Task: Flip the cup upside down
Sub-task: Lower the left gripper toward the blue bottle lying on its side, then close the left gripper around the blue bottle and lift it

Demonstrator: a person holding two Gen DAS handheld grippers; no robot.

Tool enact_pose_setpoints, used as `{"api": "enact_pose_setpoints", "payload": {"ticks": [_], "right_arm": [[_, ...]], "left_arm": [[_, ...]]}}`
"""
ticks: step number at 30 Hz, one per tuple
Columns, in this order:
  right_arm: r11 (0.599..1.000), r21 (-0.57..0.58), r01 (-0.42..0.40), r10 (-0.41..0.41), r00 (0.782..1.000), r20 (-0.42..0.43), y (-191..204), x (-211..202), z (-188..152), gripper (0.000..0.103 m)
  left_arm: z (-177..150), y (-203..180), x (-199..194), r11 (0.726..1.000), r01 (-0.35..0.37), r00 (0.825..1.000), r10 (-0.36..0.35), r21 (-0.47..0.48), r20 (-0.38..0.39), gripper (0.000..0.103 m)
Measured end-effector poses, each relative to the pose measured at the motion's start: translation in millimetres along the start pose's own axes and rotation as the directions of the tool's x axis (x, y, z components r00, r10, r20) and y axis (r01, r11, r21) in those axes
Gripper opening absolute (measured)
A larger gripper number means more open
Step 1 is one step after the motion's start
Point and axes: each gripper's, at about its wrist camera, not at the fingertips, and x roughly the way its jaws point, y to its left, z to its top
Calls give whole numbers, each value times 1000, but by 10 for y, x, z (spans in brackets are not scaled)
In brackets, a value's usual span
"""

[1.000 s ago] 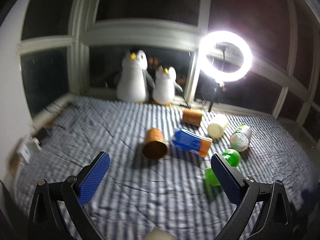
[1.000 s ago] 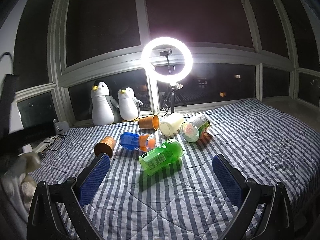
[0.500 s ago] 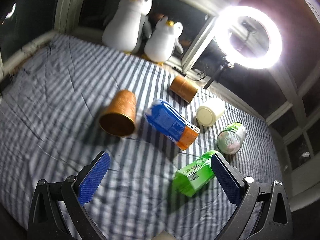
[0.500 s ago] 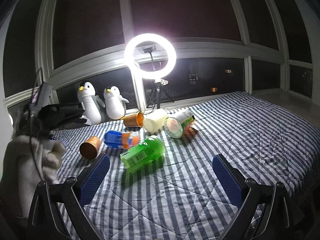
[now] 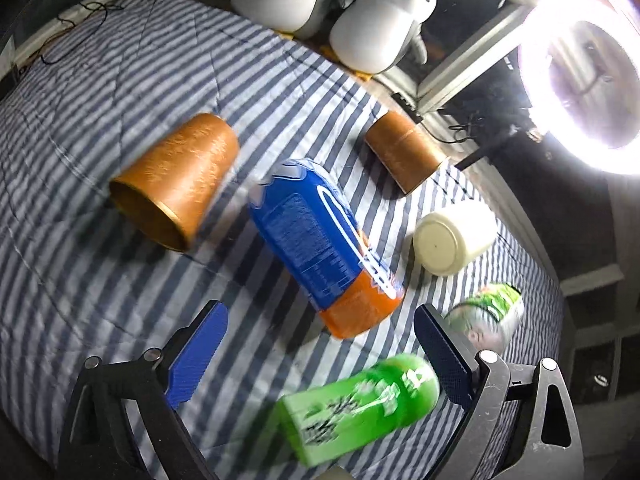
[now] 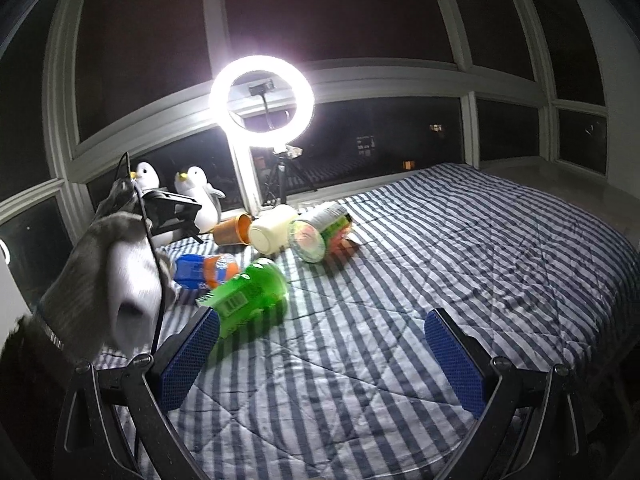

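Note:
Several cups lie on their sides on a striped bedspread [image 5: 100, 92]. In the left wrist view a blue and orange cup [image 5: 320, 240] lies just ahead of my open, empty left gripper [image 5: 320, 354]. A copper cup [image 5: 176, 184] lies to its left with its mouth facing me, a second copper cup [image 5: 404, 152] farther back, a cream cup [image 5: 452, 236] to the right, and a green cup [image 5: 356, 404] between the fingertips lower down. My right gripper [image 6: 320, 354] is open and empty, short of the green cup [image 6: 248, 296].
A white and green printed cup [image 5: 488, 316] lies at the right. Two plush penguins [image 5: 380, 28] and a bright ring light [image 5: 580, 92] on a tripod stand at the window sill. The gloved left hand with its gripper [image 6: 128, 248] fills the left of the right wrist view.
My left gripper has moved forward and down over the cups, so they loom much larger. The right gripper view has swung slightly; the left hand now covers more of it.

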Motion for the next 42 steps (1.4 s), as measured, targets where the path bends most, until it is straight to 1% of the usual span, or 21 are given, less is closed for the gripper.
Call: {"api": "enact_pose_setpoints", "payload": {"ticks": [2, 6, 10, 13, 16, 19, 20, 23, 28, 32, 36, 39, 42], "right_arm": [[1000, 10, 10, -10, 1000, -8, -61, 17, -5, 101], [999, 32, 30, -29, 999, -22, -179, 53, -14, 101], [998, 51, 43, -41, 999, -34, -275, 97, -28, 101], [997, 67, 44, -41, 998, -46, -326, 128, -37, 101], [996, 76, 44, -40, 998, -56, -363, 151, -43, 101], [996, 75, 54, -49, 997, -59, -392, 174, -41, 101], [995, 79, 55, -51, 997, -58, -407, 180, -40, 101], [994, 91, 58, -53, 997, -62, -435, 188, -40, 101], [993, 96, 61, -55, 997, -62, -447, 187, -46, 101], [993, 100, 58, -52, 997, -62, -444, 176, -47, 101], [993, 102, 55, -50, 997, -56, -441, 157, -40, 101], [993, 106, 57, -51, 997, -56, -448, 155, -44, 101], [992, 112, 58, -51, 997, -57, -454, 155, -49, 101]], "left_arm": [[67, -64, 113, 1000, -20, 1000, 20, -21, -14, 96], [189, -57, 314, 996, -39, 998, 35, -82, -54, 95], [278, -50, 502, 993, -57, 995, 48, -100, -85, 93], [324, -18, 668, 990, -57, 992, 42, -125, -121, 89], [347, -1, 772, 990, -30, 991, 11, -134, -136, 89], [374, -14, 830, 992, 1, 991, -18, -124, -134, 82], [376, -17, 838, 992, 8, 990, -25, -125, -136, 80], [397, 18, 859, 991, 33, 990, -51, -132, -135, 78], [378, 114, 780, 990, 72, 988, -88, -124, -125, 72], [390, 84, 705, 994, 85, 990, -93, -75, -110, 69], [383, 92, 597, 994, 102, 990, -105, -37, -92, 68], [351, 159, 551, 993, 117, 988, -119, -27, -103, 67], [307, 222, 518, 993, 117, 987, -118, -13, -109, 66]]}}
